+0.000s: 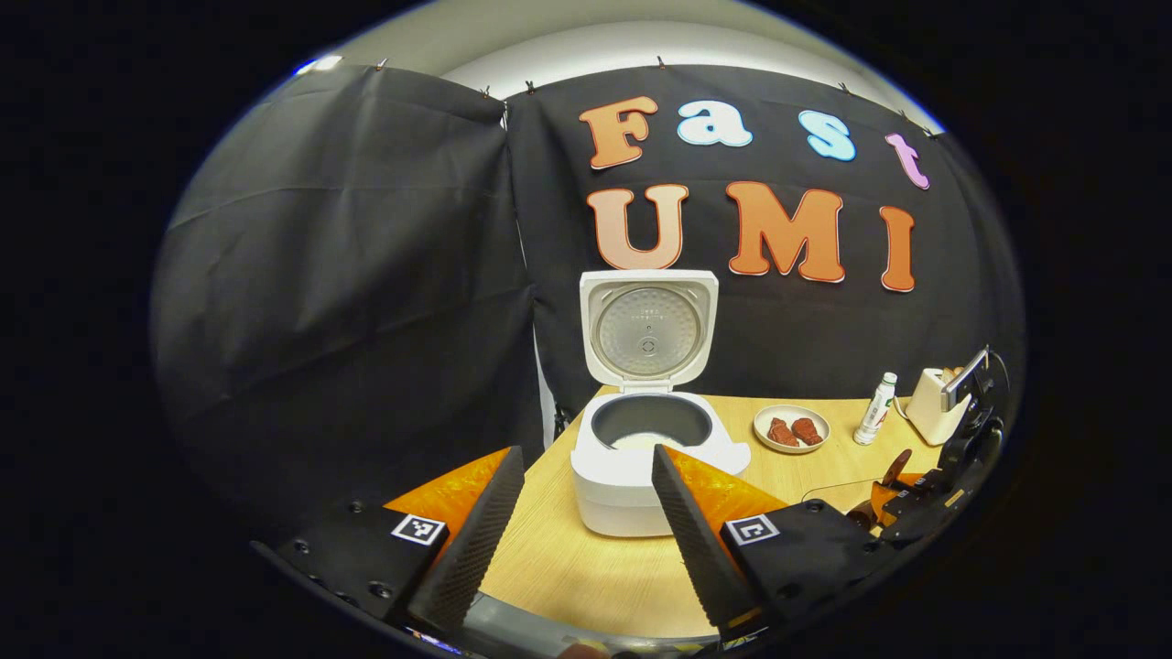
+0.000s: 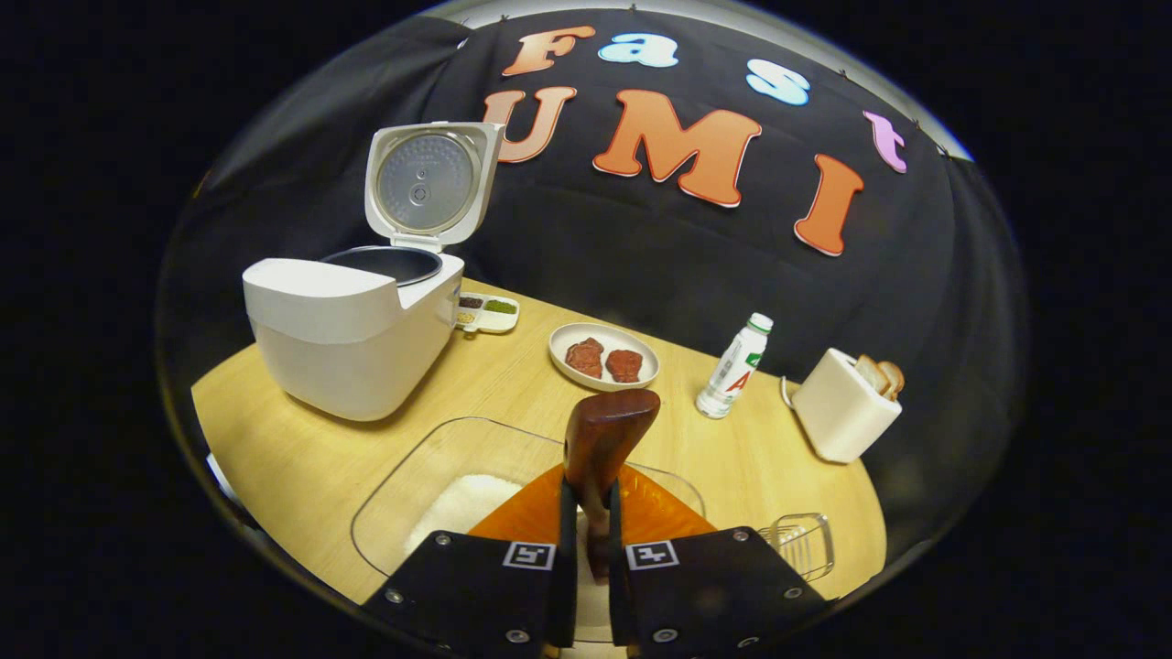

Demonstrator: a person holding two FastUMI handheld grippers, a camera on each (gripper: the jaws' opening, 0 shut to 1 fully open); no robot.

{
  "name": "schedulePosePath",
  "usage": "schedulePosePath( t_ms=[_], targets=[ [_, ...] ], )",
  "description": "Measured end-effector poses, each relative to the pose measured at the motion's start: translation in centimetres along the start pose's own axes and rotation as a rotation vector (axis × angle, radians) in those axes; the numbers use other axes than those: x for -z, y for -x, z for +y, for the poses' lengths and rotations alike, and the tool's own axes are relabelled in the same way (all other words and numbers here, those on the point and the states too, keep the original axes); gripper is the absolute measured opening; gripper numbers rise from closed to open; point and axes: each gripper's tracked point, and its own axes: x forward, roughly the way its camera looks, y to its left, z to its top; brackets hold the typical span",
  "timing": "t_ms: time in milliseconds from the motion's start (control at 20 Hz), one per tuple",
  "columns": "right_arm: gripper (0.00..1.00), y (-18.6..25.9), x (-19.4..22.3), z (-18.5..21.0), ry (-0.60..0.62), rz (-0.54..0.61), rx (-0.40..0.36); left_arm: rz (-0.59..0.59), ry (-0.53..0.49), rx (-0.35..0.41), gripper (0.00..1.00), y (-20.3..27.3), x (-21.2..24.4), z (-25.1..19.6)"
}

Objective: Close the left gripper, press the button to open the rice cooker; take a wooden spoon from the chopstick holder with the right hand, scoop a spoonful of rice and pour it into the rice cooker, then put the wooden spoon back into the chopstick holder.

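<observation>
Pinched between the pressed-together fingers of the right gripper, the wooden spoon stands with its long axis running up and away from the jaws, its broad, glossy reddish-brown bowl topmost. Right under it sits a clear, round-cornered container holding a mound of white rice, at the near edge of the pale wood-grain desk.

The coming move, as I judge it, turns on one relation: the rice cooker lies up and to the left of this gripper, toward the desk's far left edge, well apart from the rice container. Its smooth white body is open, the lid tilted upright, the dark inner pot exposed. Whether the spoon carries rice I cannot tell.

From the left gripper view, the left gripper hangs with its ridged, wedge-shaped fingers spread wide and empty, framing the cooker, where a little white shows in the pot. It is the nearer to the cooker.
</observation>
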Motion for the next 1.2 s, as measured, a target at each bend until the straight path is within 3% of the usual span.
schedulePosePath(
  t_ms=[150,500,600,650,850,1200],
  targets=[
    [0.14,0.0,0.1,1.5,-0.09,0.032,-0.022,0.02,0.002,-0.001,0.96,-0.4,0.6,0.1],
    [0.14,-0.4,0.3,1.7,-0.548,0.149,-0.083,0.035,-0.014,0.019,0.95,-0.7,1.1,0.3],
    [0.1,-0.7,0.6,1.1,-0.64,0.168,-0.081,0.04,-0.016,0.027,0.96,-0.9,1.2,0.1],
    [0.14,-0.7,0.8,1.0,-0.68,0.179,-0.079,0.043,-0.017,0.032,0.96,-1.0,1.2,-0.1],
    [0.14,-0.8,0.9,1.0,-0.873,0.218,-0.107,0.045,-0.031,0.049,0.95,-1.2,1.2,-0.6],
    [0.14,-0.7,2.0,0.2,-1.064,0.251,-0.156,0.046,-0.036,0.074,0.96,-0.9,1.3,-1.8]
  ],
)
